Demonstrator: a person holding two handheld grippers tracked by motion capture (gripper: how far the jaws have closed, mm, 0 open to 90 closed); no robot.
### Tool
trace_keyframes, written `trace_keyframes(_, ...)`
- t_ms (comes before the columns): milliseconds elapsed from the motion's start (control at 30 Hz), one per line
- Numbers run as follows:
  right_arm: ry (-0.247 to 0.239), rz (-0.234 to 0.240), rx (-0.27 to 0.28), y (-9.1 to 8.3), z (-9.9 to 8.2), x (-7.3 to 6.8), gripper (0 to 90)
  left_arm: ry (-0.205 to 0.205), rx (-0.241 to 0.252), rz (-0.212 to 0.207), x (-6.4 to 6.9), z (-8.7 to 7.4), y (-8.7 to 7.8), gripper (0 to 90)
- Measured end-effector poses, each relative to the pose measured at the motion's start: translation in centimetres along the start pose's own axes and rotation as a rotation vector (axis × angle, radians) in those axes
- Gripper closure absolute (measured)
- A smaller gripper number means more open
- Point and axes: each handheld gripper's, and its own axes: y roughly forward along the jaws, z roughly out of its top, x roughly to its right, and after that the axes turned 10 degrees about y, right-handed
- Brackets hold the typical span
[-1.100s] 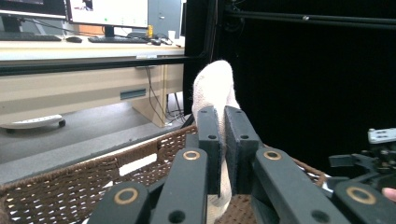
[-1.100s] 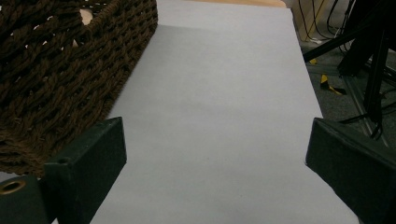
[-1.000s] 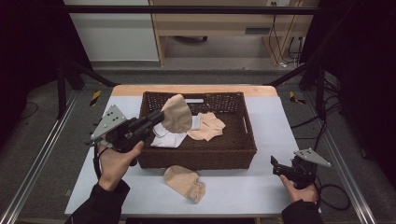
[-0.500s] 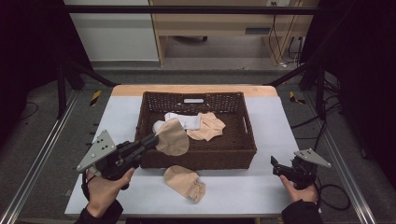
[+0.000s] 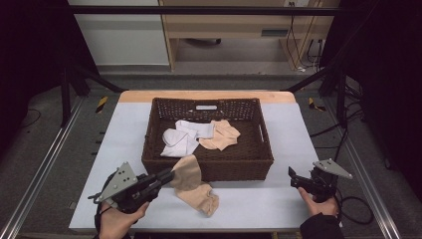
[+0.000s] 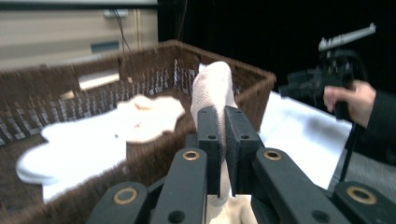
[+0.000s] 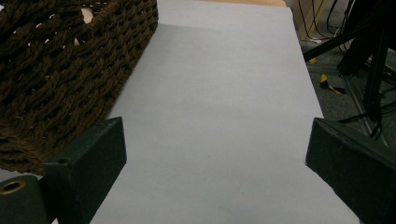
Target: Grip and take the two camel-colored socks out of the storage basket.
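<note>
The right gripper (image 7: 217, 182) hangs low over the pale grey desk (image 7: 219, 107), its two black fingers (image 7: 88, 163) set wide apart with bare desk between them. A dark woven basket (image 7: 65, 70) stands just left of the fingers. Beyond the desk's right edge lie cables (image 7: 317, 18) and black frame legs (image 7: 369, 51).

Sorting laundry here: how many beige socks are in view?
3: one in the basket beside the white socks, one held by the left tongs at its front wall, one on the table. Others may hide underneath.

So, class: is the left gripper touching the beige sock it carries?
Touching. The left gripper view shows the left gripper with its fingers shut on the beige sock, cloth pinched between them.
</note>
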Motion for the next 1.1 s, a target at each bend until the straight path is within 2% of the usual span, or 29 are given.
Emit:
trace_keyframes(133, -0.001, 0.000, -0.001, 0.0, 0.0, 0.0, 5.4, -0.010, -0.031, -0.011, 0.3, -1.2, 0.2, 84.8)
trace_keyframes(167, -0.001, -0.002, -0.001, 0.1, 0.0, 0.0, 5.4, -0.017, -0.053, -0.022, 0.6, -2.0, 0.5, 84.8)
trace_keyframes(200, -0.001, -0.002, -0.001, 0.1, 0.0, 0.0, 5.4, -0.017, -0.053, -0.022, 0.6, -2.0, 0.5, 84.8)
trace_keyframes(367, -0.004, 0.001, -0.007, 0.1, 0.0, 0.0, 5.5, -0.022, -0.153, -0.029, 0.7, -4.7, 2.0, 84.7)
trace_keyframes(400, -0.004, 0.001, -0.007, 0.1, 0.0, 0.0, 5.5, -0.022, -0.153, -0.029, 0.7, -4.7, 2.0, 84.6)
trace_keyframes(433, -0.002, 0.002, -0.010, 0.1, -0.1, 0.0, 5.5, -0.026, -0.188, -0.024, 0.5, -5.6, 2.5, 84.5)
trace_keyframes(533, -0.004, 0.002, -0.012, 0.2, -0.1, 0.0, 5.5, -0.039, -0.208, -0.036, 0.2, -6.7, 3.1, 84.4)
trace_keyframes(567, -0.009, 0.002, -0.016, 0.3, -0.1, 0.0, 5.5, -0.043, -0.231, -0.037, 0.0, -7.3, 3.6, 84.1)
trace_keyframes(733, -0.017, 0.002, -0.026, 0.5, -0.2, -0.1, 5.6, -0.029, -0.262, -0.032, -0.1, -8.3, 4.6, 81.9)
trace_keyframes(833, -0.017, 0.005, -0.028, 0.5, -0.2, -0.1, 5.6, -0.017, -0.261, -0.021, -0.1, -8.5, 4.8, 77.0)
trace_keyframes(900, -0.021, 0.005, -0.028, 0.5, -0.2, -0.1, 5.6, -0.008, -0.258, -0.006, -0.1, -8.6, 4.8, 64.4)
trace_keyframes(967, -0.019, 0.006, -0.032, 0.5, -0.2, -0.1, 5.6, -0.003, -0.247, 0.008, -0.3, -8.7, 4.6, 55.0)
trace_keyframes(1000, -0.018, 0.006, -0.033, 0.5, -0.2, -0.1, 5.6, -0.005, -0.237, 0.029, -0.5, -8.7, 4.3, 50.7)
trace_keyframes(1033, -0.018, 0.006, -0.033, 0.5, -0.2, -0.1, 5.6, -0.005, -0.237, 0.029, -0.5, -8.7, 4.3, 46.4)
trace_keyframes(1100, -0.017, 0.006, -0.034, 0.5, -0.2, -0.1, 5.6, -0.016, -0.230, 0.057, -1.1, -8.8, 3.5, 42.7)
